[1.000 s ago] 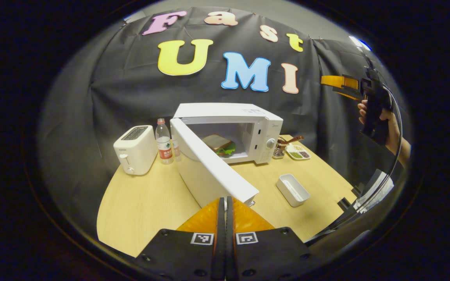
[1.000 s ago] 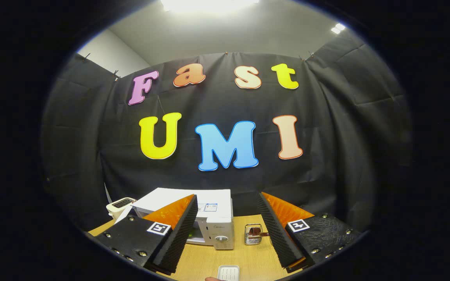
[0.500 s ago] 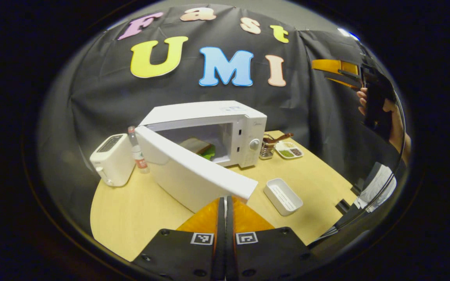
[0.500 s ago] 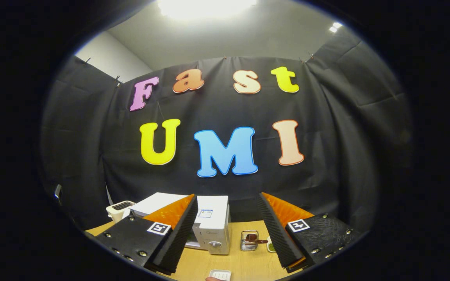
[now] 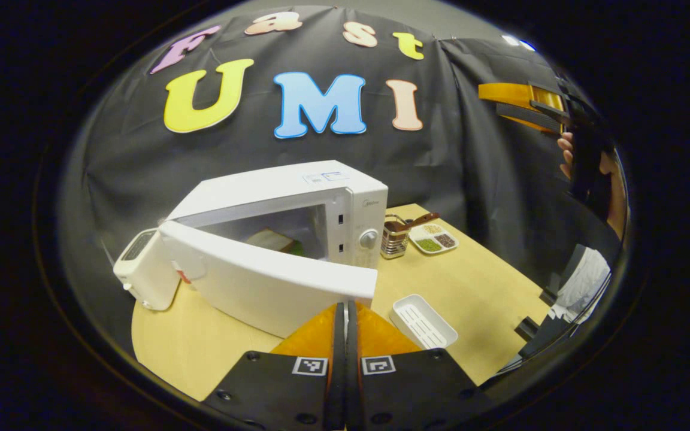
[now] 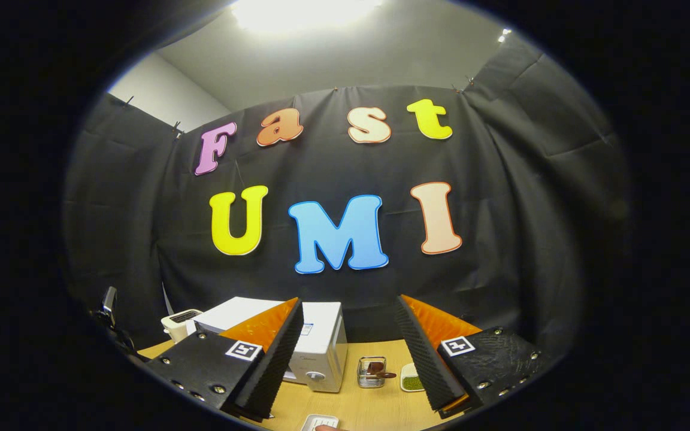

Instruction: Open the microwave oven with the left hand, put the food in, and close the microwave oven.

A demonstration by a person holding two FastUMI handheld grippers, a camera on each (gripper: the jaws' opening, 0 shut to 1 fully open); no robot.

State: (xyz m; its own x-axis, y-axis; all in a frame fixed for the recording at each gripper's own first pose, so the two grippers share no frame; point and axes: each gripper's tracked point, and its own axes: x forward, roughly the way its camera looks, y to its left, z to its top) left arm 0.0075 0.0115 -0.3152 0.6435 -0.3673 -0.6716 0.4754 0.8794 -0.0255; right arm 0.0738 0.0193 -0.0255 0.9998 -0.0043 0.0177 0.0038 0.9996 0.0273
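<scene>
The white microwave (image 5: 297, 191) stands on the wooden table (image 5: 477, 281) with its door (image 5: 261, 281) partly open, at a narrow angle. A sandwich (image 5: 273, 240) with green lettuce lies inside. My left gripper (image 5: 345, 308) is shut with nothing between its fingers, and its tips sit at the door's outer face near the free edge. My right gripper (image 6: 350, 326) is open and empty, held high above the table; in the left gripper view it is the orange right gripper (image 5: 518, 102) at the upper right, with a hand (image 5: 590, 173) holding it. The microwave (image 6: 321, 347) lies below between its fingers.
A white toaster (image 5: 141, 269) stands left of the door. An empty white tray (image 5: 423, 320) lies right of my left gripper. A metal utensil holder (image 5: 394, 236) and a small condiment dish (image 5: 433, 238) sit right of the microwave.
The microwave door has swung well toward shut, with my shut left gripper following behind its free edge. The bottle is now hidden behind the door. The right gripper stays high and open.
</scene>
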